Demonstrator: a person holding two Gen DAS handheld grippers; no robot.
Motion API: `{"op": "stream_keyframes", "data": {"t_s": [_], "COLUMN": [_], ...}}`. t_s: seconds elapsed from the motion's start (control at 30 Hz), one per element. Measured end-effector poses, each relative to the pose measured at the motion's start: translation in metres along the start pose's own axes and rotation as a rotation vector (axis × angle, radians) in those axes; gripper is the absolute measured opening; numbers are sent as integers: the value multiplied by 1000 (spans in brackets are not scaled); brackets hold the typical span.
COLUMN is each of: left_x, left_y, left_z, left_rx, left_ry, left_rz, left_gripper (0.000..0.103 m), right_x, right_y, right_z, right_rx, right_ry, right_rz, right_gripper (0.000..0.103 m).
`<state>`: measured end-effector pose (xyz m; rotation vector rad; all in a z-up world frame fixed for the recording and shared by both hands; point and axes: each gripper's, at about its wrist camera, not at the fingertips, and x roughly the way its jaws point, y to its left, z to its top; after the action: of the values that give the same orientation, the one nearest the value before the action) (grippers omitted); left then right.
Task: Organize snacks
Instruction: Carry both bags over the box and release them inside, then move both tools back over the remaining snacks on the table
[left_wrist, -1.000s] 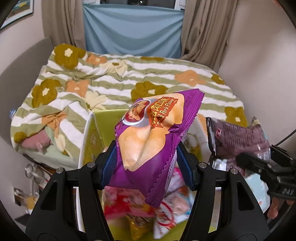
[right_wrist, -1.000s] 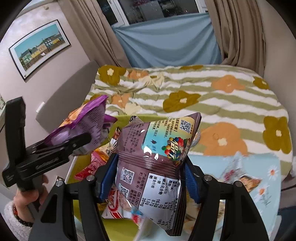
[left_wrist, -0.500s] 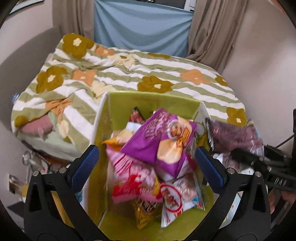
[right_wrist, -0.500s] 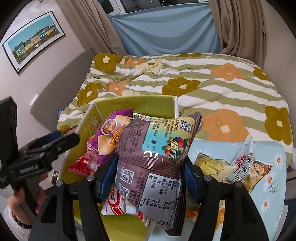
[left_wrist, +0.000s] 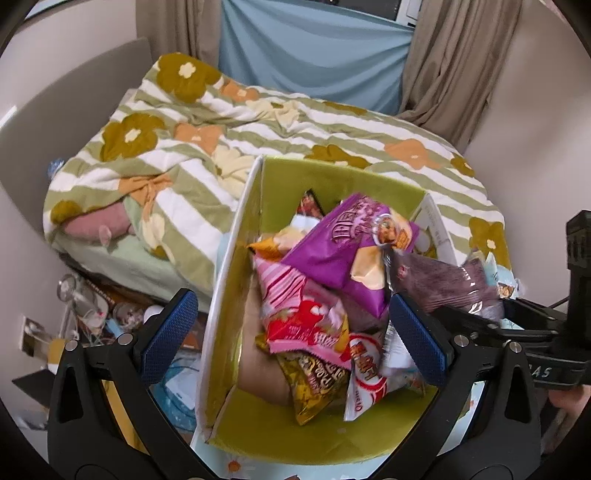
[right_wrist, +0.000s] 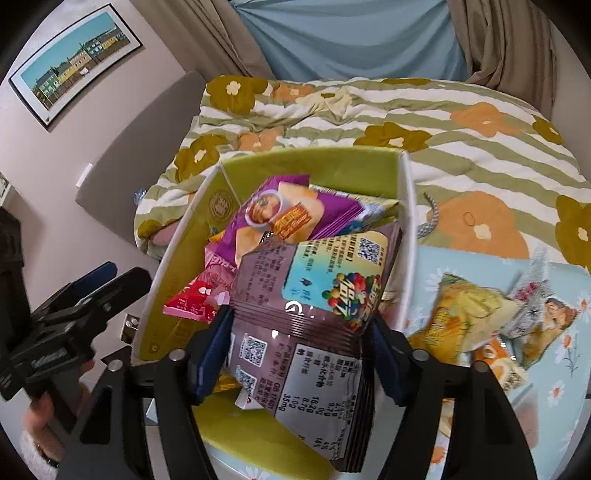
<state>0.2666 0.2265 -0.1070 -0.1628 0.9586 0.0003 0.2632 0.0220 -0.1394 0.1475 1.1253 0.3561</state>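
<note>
A green box (left_wrist: 236, 295) with white outer walls holds several snack packets. A purple chip bag (left_wrist: 347, 243) lies on top of the pile; it also shows in the right wrist view (right_wrist: 280, 214). My left gripper (left_wrist: 291, 336) is open and empty above the box's near left part. My right gripper (right_wrist: 299, 350) is shut on a brown candy bag (right_wrist: 310, 295) and holds it over the box's right side. That bag also shows in the left wrist view (left_wrist: 443, 284).
A bed with a flowered striped blanket (left_wrist: 258, 122) lies behind the box. More snack packets (right_wrist: 480, 314) lie on a light blue flowered tabletop (right_wrist: 554, 387) right of the box. Clutter (left_wrist: 92, 314) sits on the floor left of the box.
My left gripper opened and let go of the purple chip bag, which dropped onto the pile in the box. My right gripper moved the brown candy bag closer over the box.
</note>
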Motion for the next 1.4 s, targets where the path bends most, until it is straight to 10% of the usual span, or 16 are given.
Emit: {"op": "stream_keyframes", "data": {"t_s": [0.13, 0.83, 1.4], "left_x": [5, -62, -49], "left_y": [5, -32, -207], "left_z": [-8, -7, -43], "left_rx": [-14, 74, 273], "left_ry": [25, -81, -32], "left_rz": [0, -81, -224], "left_gripper": [103, 103, 103], "right_x": [9, -109, -203], "right_y": [7, 1, -142], "right_z": [-7, -42, -96], "right_rx": [-6, -53, 72], "right_ry": [-12, -252, -275], "right_rz": [4, -101, -310], "right_gripper": [103, 103, 103]}}
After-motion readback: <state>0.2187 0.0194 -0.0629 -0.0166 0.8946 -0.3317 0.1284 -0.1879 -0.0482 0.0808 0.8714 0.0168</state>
